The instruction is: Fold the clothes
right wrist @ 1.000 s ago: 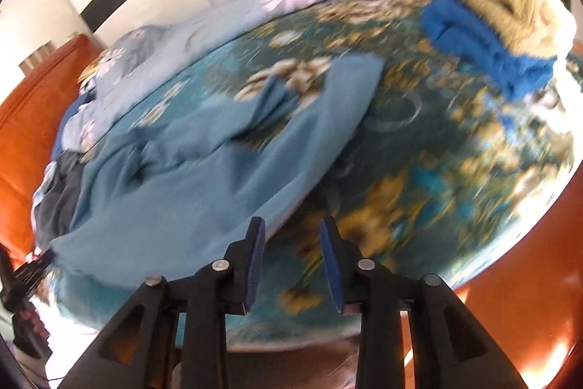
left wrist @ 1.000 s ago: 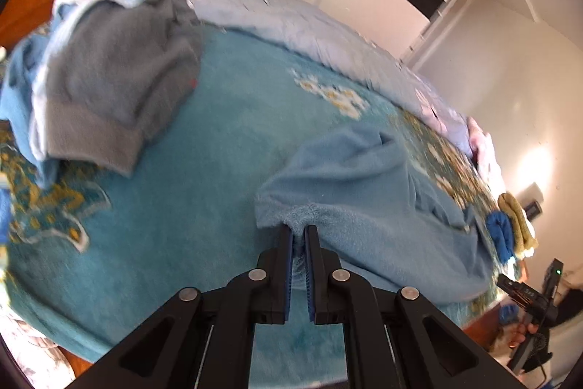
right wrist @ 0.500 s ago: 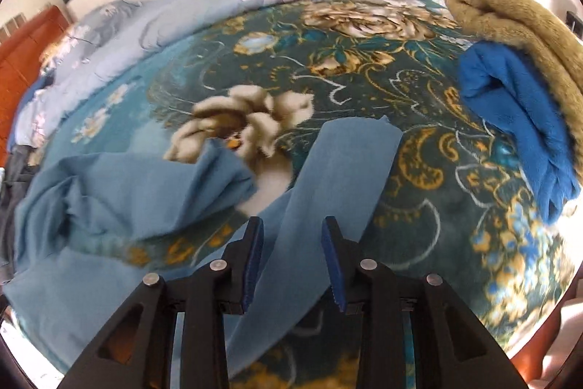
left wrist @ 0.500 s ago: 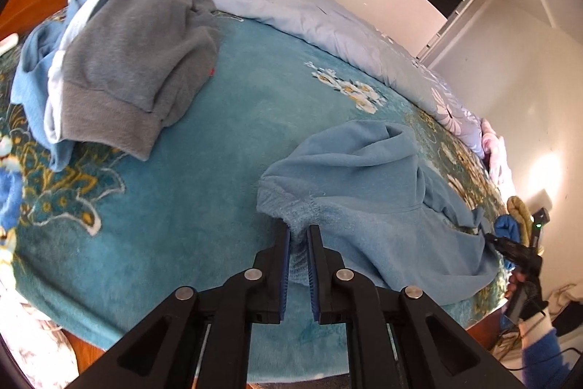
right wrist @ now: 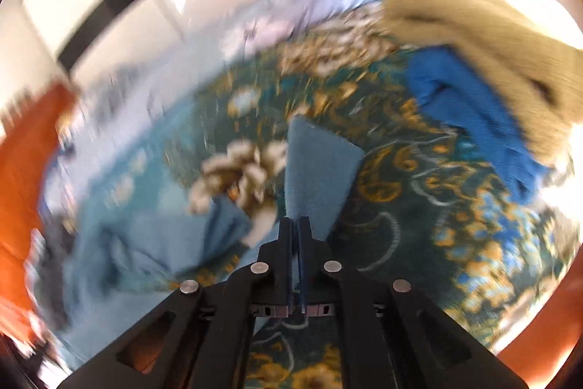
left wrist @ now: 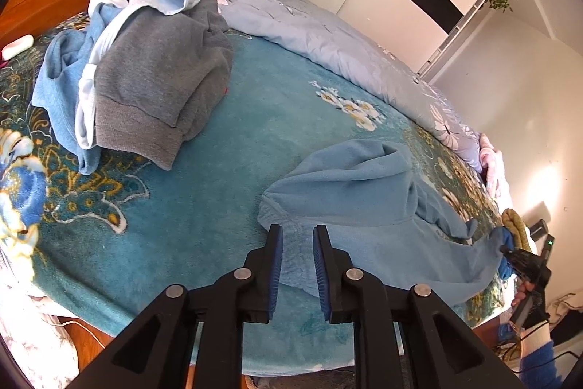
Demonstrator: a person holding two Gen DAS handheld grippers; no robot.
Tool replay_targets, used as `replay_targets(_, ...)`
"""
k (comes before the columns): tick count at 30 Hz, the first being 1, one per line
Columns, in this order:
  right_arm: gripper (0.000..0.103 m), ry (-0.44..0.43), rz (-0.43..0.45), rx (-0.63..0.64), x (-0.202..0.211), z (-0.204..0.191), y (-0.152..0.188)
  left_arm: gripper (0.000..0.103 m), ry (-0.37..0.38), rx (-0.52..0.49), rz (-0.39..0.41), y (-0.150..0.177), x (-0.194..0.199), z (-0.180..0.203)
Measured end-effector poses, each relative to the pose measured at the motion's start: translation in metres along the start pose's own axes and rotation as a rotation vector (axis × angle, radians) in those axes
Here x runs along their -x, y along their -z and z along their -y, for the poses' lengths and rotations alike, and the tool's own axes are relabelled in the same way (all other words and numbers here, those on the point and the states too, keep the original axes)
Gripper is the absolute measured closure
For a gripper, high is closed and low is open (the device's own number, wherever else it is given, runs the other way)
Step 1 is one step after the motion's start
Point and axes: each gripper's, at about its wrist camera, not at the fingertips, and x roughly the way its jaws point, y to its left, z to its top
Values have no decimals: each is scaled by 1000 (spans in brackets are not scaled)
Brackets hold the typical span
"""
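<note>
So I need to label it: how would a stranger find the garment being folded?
Start at the teal floral blanket covering the bed. Near its front edge lies a light blue fleece garment, spread out alone, unlike the grey sweater heaped with other clothes by the headboard.

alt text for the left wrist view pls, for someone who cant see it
The left gripper, jaws slightly apart after just opening, straddles the hem of a light blue garment on a teal floral blanket. Grey and blue clothes are piled behind.

The left hand-held gripper point(left wrist: 297, 236) has just been opening; the right hand-held gripper point(right wrist: 294, 225) is clamped tight.
</note>
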Motion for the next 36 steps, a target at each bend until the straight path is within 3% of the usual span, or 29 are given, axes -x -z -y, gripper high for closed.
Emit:
replay_targets(3,101,17,56,-92,29,34,12,81,8,-3,1,2,2,2)
replay_targets(9,101,46,0,-235,33,91,44,79,23,18,-20,5,-6,4)
replay_targets(15,98,-9,6,-238,27,80,35,77,41,-4,-27,9,-7,17)
replay_targets(16,96,-7,-1,-239,22,78,32,76,43,-9,-26,9,-6,18)
replay_targets(18,81,-3,-17,-246,11,75,31,72,44,-16,-23,10,-3,20)
replay_targets(19,66,-4,-28,-255,4,75,30,68,43,-17,-23,10,-2,20)
replay_targets(20,62,-4,-39,-264,-2,75,30,66,38,-16,-23,10,-1,19)
replay_targets(27,62,-22,-73,-298,-30,74,32,57,6,13,-33,13,0,11)
replay_targets(29,68,-47,-65,-304,-32,71,31,56,5,13,-35,14,1,9)
replay_targets(30,76,-57,-63,-305,-32,69,30,55,5,13,-36,14,1,9)
replay_targets(31,93,-61,-60,-300,-31,66,28,55,5,12,-38,15,1,9)
replay_targets(32,98,-65,-57,-294,-30,64,27,54,5,12,-38,15,1,9)
replay_targets(36,101,-70,17,-262,-5,54,16,53,13,13,-39,15,1,8)
